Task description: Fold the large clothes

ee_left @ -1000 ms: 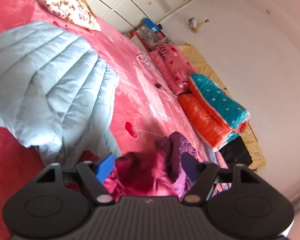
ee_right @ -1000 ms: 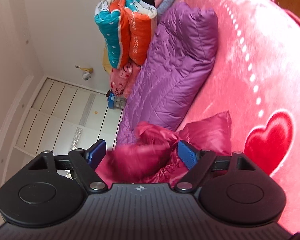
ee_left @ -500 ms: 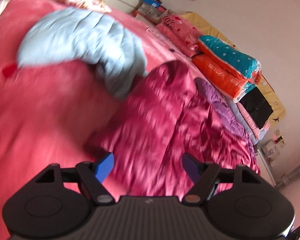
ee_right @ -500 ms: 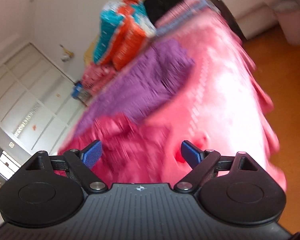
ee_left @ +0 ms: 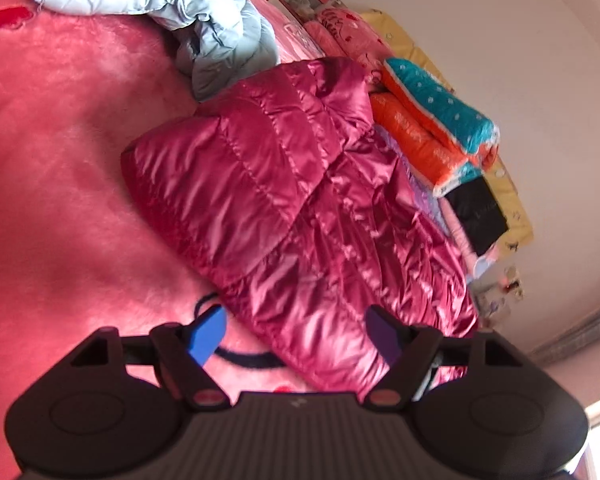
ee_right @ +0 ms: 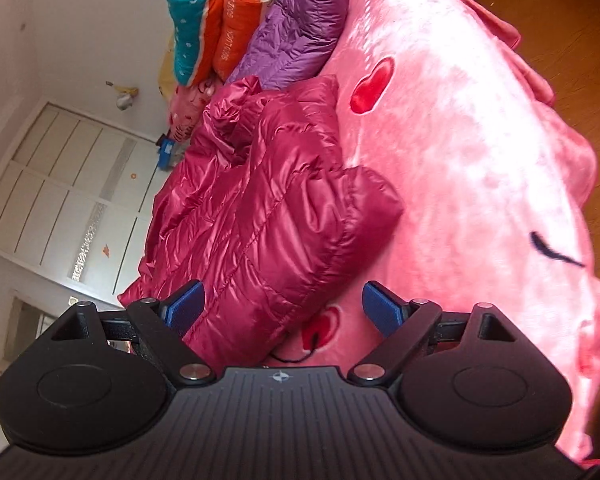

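Plush pink blanket (ee_left: 60, 168) with red hearts covers the bed, and on it lies the glossy, quilted magenta down jacket (ee_left: 284, 208), one sleeve folded across its body. Beyond the jacket lie a pale-blue puffy coat (ee_left: 204, 20) and a purple one (ee_right: 296, 32). Both tilted downward just short of the jacket's near edge, the left gripper (ee_left: 296, 334) and right gripper (ee_right: 282, 306) are spread wide, holding nothing.

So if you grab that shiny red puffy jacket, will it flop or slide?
The red puffy jacket probably flops: it already lies creased and folded over itself. Its glossy fabric looks slippery, so it may slide. The puffy quilting suggests it is light.
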Motion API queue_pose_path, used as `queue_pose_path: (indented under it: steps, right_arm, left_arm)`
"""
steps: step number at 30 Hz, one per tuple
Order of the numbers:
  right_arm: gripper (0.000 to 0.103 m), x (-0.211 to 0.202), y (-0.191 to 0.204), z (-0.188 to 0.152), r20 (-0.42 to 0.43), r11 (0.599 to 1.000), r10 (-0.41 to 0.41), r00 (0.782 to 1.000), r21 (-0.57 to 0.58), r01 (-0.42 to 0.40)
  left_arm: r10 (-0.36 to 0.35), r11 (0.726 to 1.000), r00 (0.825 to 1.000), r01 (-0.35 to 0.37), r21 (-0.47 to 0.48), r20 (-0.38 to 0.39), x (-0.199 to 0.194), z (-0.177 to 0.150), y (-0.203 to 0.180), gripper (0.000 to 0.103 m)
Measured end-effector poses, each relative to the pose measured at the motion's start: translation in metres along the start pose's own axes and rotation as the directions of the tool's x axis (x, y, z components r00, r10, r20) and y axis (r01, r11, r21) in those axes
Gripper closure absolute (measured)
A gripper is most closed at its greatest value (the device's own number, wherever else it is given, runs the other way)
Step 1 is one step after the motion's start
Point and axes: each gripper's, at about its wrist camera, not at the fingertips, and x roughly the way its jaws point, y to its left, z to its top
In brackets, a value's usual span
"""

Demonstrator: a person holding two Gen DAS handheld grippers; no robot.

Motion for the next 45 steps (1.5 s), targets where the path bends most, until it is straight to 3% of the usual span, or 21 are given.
queue_pose_path:
  steps: [3,6,11,12,14,17,20,24,32,45]
  right_arm:
    - [0.000,0.022,-0.001,-0.001,0.015,0.999,0.014,1.000,0.037,-0.015]
    - [0.000,0.040,0.006,0.000,0.047,1.000,0.011,0.999,0.006,-0.011]
    - [0.000,0.056,0.005,0.006,0.087,1.000,0.014,0.996,0.010,-0.015]
    - [0.004,0.058,0.004,0.007,0.092,1.000,0.010,0.996,0.011,-0.011]
    - [0.022,0.057,0.003,0.007,0.091,1.000,-0.008,0.996,0.002,0.008]
    - [0.042,0.048,-0.003,0.000,0.077,1.000,-0.019,0.997,0.014,0.018]
    - [0.054,0.043,0.001,-0.002,0.062,0.999,-0.034,0.997,-0.016,0.035]
    - [0.064,0.025,0.009,-0.012,0.045,0.996,-0.071,0.996,-0.050,0.073]
    - [0.069,-0.019,0.015,-0.024,0.058,0.990,-0.118,0.991,-0.068,0.122]
    - [0.066,-0.088,0.007,-0.067,0.035,0.980,-0.187,0.982,-0.063,0.189]
  left_arm:
    - [-0.028,0.999,0.999,0.029,-0.031,0.027,0.007,0.006,0.004,0.023]
    - [-0.020,0.999,0.999,0.022,-0.044,0.044,0.017,0.013,0.006,0.012]
    - [0.036,0.998,0.999,-0.035,-0.051,0.029,0.040,0.019,0.006,0.013]
    - [0.041,0.998,0.999,-0.040,-0.048,0.022,0.043,0.019,0.005,0.016]
    - [0.053,0.998,0.999,-0.053,-0.040,-0.003,0.047,0.019,0.002,0.041]
    - [0.039,0.995,0.999,-0.042,-0.089,-0.034,0.050,0.018,0.004,0.064]
    - [0.042,0.994,0.998,-0.046,-0.096,-0.037,0.045,0.017,0.001,0.079]
    - [0.059,0.995,0.997,-0.062,-0.084,-0.041,0.034,0.010,-0.009,0.086]
    - [0.079,0.996,0.994,-0.081,-0.035,-0.076,0.002,-0.016,-0.012,0.086]
    - [0.095,0.994,0.989,-0.089,0.057,-0.115,-0.041,-0.041,-0.007,0.085]
